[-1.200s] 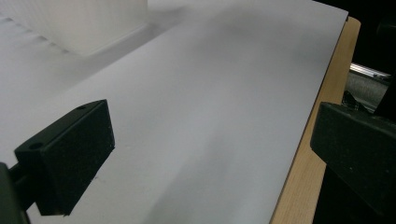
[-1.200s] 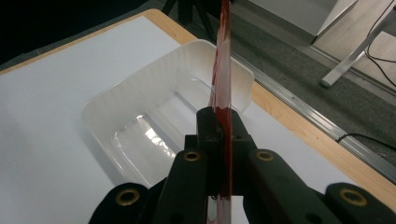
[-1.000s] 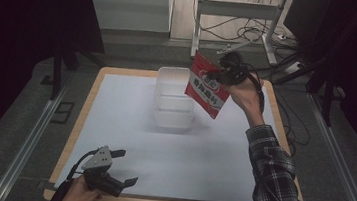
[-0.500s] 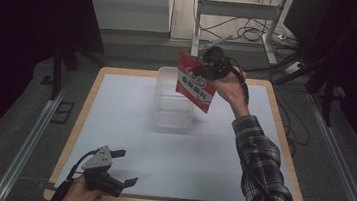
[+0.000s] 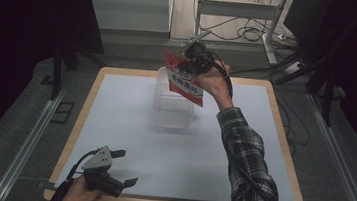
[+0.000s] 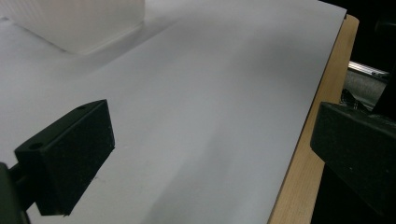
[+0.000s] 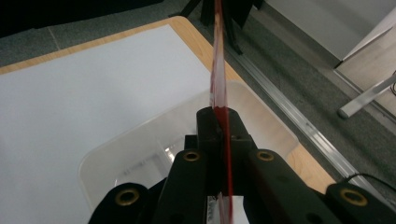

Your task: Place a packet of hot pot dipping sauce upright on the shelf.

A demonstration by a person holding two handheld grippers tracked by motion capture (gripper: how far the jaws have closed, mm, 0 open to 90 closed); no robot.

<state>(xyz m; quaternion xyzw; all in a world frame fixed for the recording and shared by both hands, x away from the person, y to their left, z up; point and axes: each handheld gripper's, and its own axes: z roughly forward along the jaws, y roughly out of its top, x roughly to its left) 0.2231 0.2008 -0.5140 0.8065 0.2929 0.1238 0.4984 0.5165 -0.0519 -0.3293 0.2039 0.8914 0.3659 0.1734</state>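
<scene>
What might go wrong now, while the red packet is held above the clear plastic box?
The right gripper pinches the flat red and white packet only at its edge, so it may swing or slip. The translucent plastic box is light and unheld; a bump might shift it, since the left gripper is far away.

A flat red-and-white packet (image 5: 184,80) hangs tilted in the air, pinched at its top edge. Below it, toward the table's twelve o'clock side, stands an open translucent plastic bin (image 5: 171,111).

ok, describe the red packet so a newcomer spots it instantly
On the white-topped table, find the clear plastic bin near the far edge. Above it, the right gripper pinches a flat packet: red with a white label, the one brightly coloured item and the one held in the air.
</scene>
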